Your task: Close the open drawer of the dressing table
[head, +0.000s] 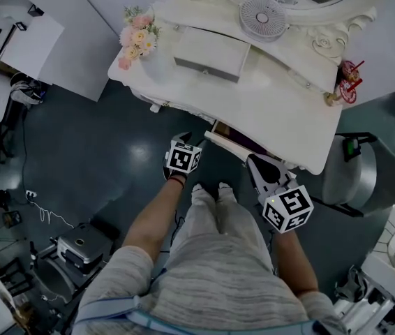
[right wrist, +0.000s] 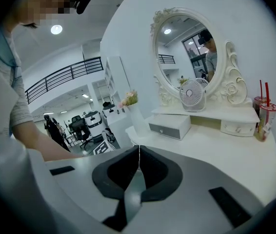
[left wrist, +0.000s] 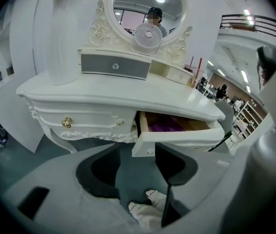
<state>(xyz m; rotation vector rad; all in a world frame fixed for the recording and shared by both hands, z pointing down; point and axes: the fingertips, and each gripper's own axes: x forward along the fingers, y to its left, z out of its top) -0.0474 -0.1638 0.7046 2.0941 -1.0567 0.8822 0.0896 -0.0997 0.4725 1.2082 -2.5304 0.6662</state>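
The white dressing table (head: 267, 110) stands ahead of me, and its drawer (head: 229, 145) under the top's right half is pulled out, showing a purple lining (left wrist: 169, 126). My left gripper (head: 185, 142) hangs in front of the table, just left of the drawer. In the left gripper view its jaws (left wrist: 135, 155) are open and empty, with the drawer's white front panel (left wrist: 177, 136) a short way beyond them. My right gripper (head: 253, 161) is at the drawer's right end near the table edge. Its jaws (right wrist: 139, 147) are shut on nothing, looking across the tabletop.
On the table stand a white vase of pink flowers (head: 138, 37), a small grey-fronted drawer box (head: 210, 53), a round fan (head: 262, 16), a red cup with straws (head: 347, 82) and an oval mirror (right wrist: 187, 48). A grey stool (head: 354, 176) is at the right, a metal case (head: 79, 246) on the floor.
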